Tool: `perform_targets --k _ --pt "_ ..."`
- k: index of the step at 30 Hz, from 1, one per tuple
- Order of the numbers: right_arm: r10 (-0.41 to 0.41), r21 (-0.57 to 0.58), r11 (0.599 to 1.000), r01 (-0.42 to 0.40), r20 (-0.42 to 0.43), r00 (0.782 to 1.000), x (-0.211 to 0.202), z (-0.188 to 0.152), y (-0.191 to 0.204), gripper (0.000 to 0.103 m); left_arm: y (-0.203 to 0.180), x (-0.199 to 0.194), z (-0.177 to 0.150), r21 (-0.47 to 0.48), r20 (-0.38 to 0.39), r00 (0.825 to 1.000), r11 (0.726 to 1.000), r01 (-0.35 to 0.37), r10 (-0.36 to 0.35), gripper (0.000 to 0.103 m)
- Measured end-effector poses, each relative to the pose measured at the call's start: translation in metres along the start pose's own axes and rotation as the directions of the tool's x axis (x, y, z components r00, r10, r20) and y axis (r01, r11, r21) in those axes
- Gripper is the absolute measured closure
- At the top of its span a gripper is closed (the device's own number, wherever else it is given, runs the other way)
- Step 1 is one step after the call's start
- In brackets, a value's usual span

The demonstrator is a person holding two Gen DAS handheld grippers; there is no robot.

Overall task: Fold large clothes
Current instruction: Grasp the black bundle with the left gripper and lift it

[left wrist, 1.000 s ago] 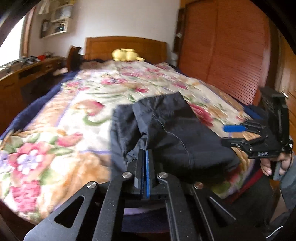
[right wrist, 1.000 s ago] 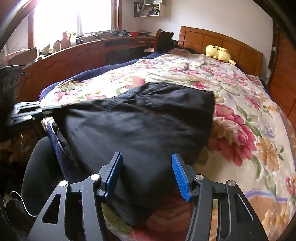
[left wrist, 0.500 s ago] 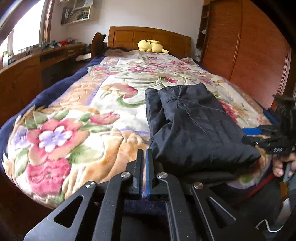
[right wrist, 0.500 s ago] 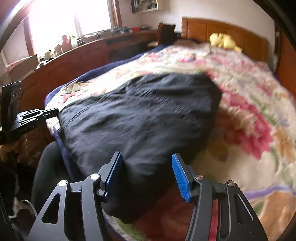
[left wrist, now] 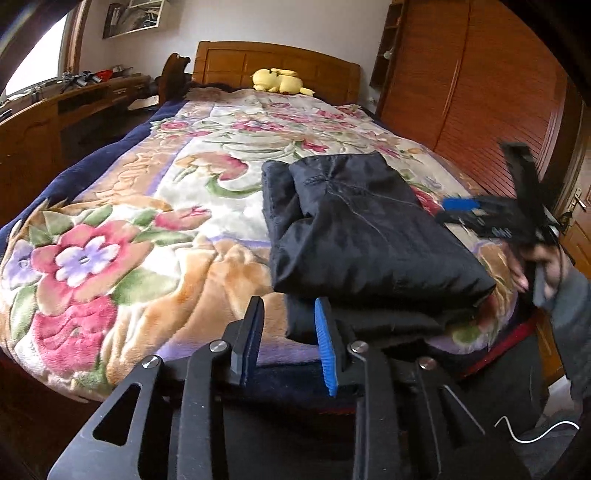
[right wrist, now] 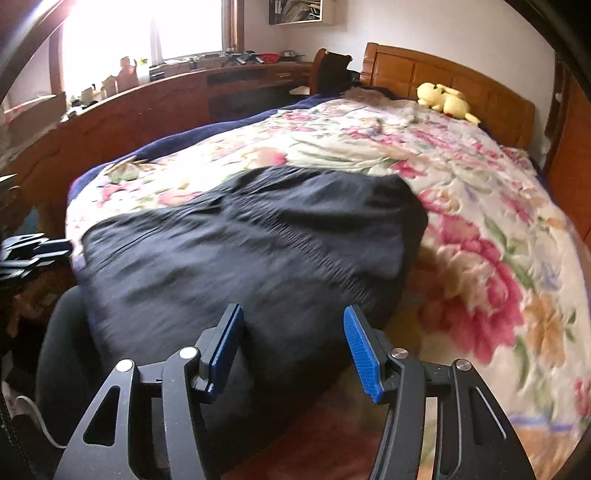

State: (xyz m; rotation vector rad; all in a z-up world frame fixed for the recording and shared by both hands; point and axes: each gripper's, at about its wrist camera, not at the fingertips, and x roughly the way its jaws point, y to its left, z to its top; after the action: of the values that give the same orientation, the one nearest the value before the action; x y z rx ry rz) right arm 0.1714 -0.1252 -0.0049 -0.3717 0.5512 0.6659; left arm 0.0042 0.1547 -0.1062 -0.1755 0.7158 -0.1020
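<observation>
a dark folded garment (left wrist: 365, 229) lies on the flowered blanket (left wrist: 122, 236) of the bed, near the foot end and toward the side where the wooden wardrobe (left wrist: 480, 77) stands. it sits in layers, a smaller fold on top at the far end and a flatter layer sticking out underneath at the near edge.

the left hand-held gripper (left wrist: 288, 343) is at the foot of the bed with its jaws parted and nothing between them; its right blue pad overlaps the near lower edge of the garment in the picture, but whether it touches the cloth cannot be told. the right hand-held gripper (right wrist: 291, 349) has its jaws spread wide and holds nothing. seen from its own camera it points at the garment (right wrist: 251, 266), whose cloth fills the space beyond the pads; the picture is blurred there. in the left view the right gripper (left wrist: 480, 216) shows beside the garment's far side, held in a hand (left wrist: 532, 266).

a yellow soft toy (left wrist: 280, 81) rests by the wooden headboard (left wrist: 273, 62). a long wooden worktop (right wrist: 155, 99) with small clutter runs under the bright window (right wrist: 140, 33).
</observation>
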Motion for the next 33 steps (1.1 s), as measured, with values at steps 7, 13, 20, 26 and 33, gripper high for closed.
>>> perform_targets --k 7,13,20,26,33 --pt "-0.053 0.036 0.998 0.053 -0.018 0.998 0.053 0.036 -0.037 0.025 -0.003 0.024 -0.007 0.006 -0.055 0.998 1.000 0.002 -0.002 0.073" --pt "-0.082 0.088 0.992 0.088 -0.064 0.995 0.106 0.052 -0.063 0.022 0.001 0.034 -0.010 -0.010 -0.074 0.997 1.000 0.011 -0.012 0.071" --pt "-0.004 0.167 0.986 0.022 -0.103 0.995 0.151 0.059 -0.084 0.005 -0.001 0.039 -0.010 -0.008 -0.080 0.997 1.000 0.016 -0.016 0.070" --pt "0.015 0.162 0.987 0.007 -0.135 0.991 0.177 0.064 -0.081 0.004 -0.004 0.042 -0.009 -0.004 -0.084 0.996 1.000 0.011 -0.011 0.069" --pt "0.126 0.255 0.963 -0.081 -0.167 0.978 0.198 0.061 -0.097 0.004 -0.007 0.042 -0.012 -0.004 -0.079 0.997 1.000 0.005 -0.006 0.068"
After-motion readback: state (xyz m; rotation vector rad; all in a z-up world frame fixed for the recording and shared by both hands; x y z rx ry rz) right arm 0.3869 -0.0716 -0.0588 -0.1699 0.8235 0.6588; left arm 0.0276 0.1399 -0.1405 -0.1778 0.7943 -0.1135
